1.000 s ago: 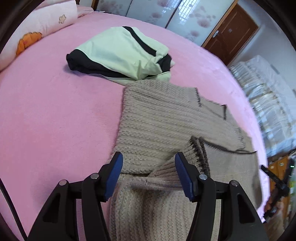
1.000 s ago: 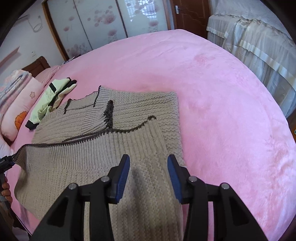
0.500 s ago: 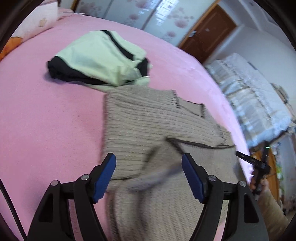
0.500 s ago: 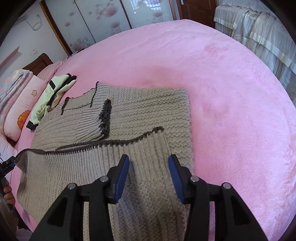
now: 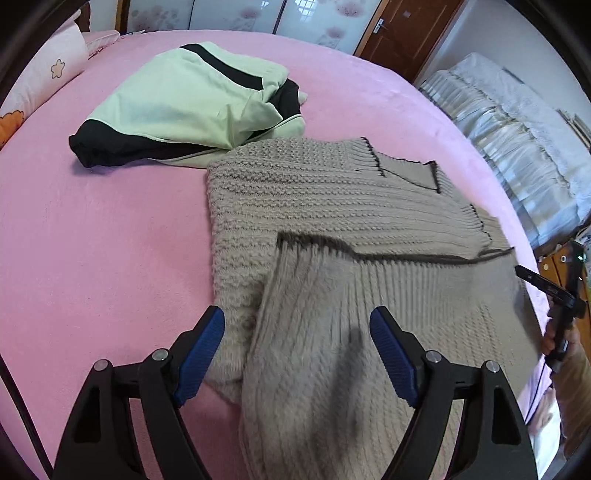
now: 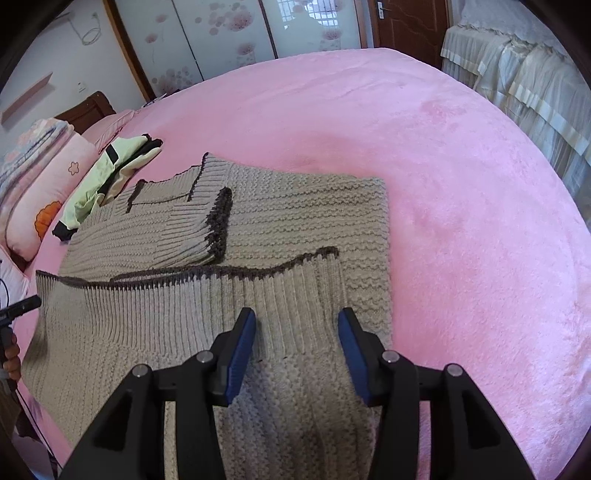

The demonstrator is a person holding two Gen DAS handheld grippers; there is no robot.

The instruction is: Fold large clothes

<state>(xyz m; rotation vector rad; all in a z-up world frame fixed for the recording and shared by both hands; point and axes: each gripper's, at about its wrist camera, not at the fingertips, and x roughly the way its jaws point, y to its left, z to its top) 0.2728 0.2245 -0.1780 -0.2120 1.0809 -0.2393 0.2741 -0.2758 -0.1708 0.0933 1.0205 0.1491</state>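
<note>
Beige ribbed knit sweater [image 6: 295, 229] on pink bed [image 6: 461, 184]: hem half-folded. Both hand-held grippers, left [image 5: 297, 347] and right [image 6: 297, 341], spread, empty. Best practice: align dark-trimmed hem squarely, smooth flat.

A home bedroom: a bed [image 6: 443, 166] under a pink plush blanket, flower-print pillows [image 6: 48, 184] at its head, sliding wardrobe doors [image 6: 229, 33] with blossom patterns, and a wooden door [image 6: 410, 22].
</note>
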